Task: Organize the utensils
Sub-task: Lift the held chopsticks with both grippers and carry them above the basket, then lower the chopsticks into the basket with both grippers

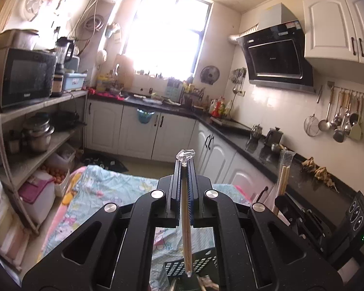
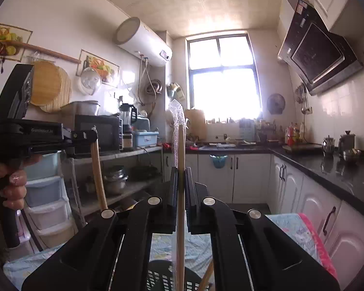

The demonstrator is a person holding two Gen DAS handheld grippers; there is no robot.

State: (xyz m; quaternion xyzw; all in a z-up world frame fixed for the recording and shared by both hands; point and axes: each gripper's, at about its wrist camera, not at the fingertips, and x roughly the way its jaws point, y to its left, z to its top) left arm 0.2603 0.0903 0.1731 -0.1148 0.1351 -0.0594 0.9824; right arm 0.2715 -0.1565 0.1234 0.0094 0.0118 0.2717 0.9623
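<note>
My left gripper (image 1: pixel 185 167) is shut on a wooden chopstick (image 1: pixel 186 218) in a clear plastic sleeve, held upright with the crumpled sleeve end above the fingertips. My right gripper (image 2: pixel 181 172) is shut on a similar sleeved chopstick (image 2: pixel 180 206), also upright. A black slotted basket (image 1: pixel 179 268) sits below both grippers on the blue patterned cloth (image 1: pixel 104 189); in the right wrist view the basket (image 2: pixel 161 277) is at the bottom edge. The left gripper (image 2: pixel 85 135) shows in the right wrist view, held by a hand (image 2: pixel 13 189). The right gripper (image 1: pixel 282 202) shows in the left wrist view.
A black counter (image 1: pixel 303 179) runs along the right with kettles (image 1: pixel 274 135) and an induction cooker (image 1: pixel 356 213). Ladles and strainers (image 1: pixel 339 121) hang on the wall. Left, an open shelf (image 1: pixel 36 101) carries a microwave (image 1: pixel 24 77) and pots. White drawers (image 2: pixel 48 206) stand behind the left gripper.
</note>
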